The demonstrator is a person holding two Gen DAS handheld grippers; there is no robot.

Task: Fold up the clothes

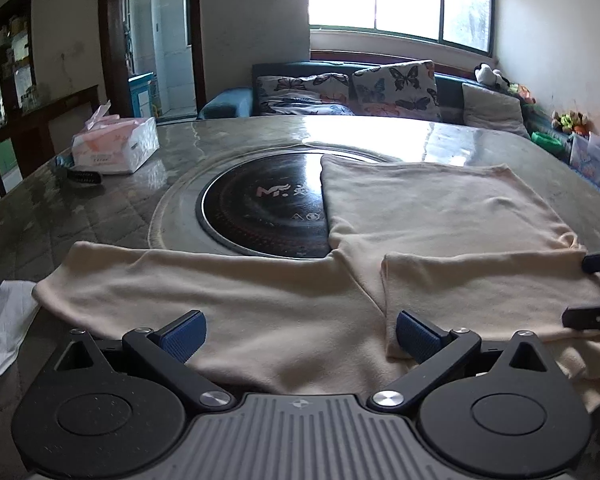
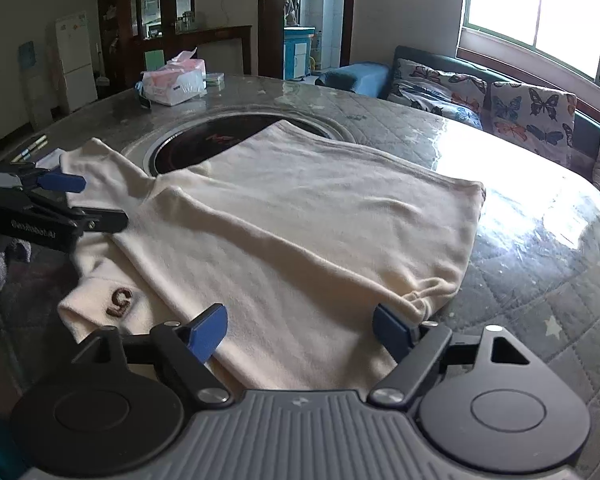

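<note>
A cream long-sleeved garment (image 1: 284,304) lies flat on the table, its body (image 2: 320,200) reaching over the round black cooktop. One sleeve is folded across the body, and its cuff end (image 1: 396,280) lies just ahead of my left gripper's right pad. A brown "5" (image 2: 120,302) shows near the table's front edge. My left gripper (image 1: 300,336) hovers open over the near hem, nothing between its blue pads; it also appears from the side (image 2: 96,200). My right gripper (image 2: 300,332) stands open above the garment's near right part, its pads off the cloth; its fingers reach in from the right edge (image 1: 576,288).
A round black cooktop (image 1: 260,208) is set into the grey quilted table (image 2: 540,280). A pink tissue pack (image 1: 114,146) and a small black object (image 1: 84,178) sit at the far left. White paper (image 1: 4,328) lies at the near left edge. A sofa with butterfly cushions (image 1: 396,88) stands behind.
</note>
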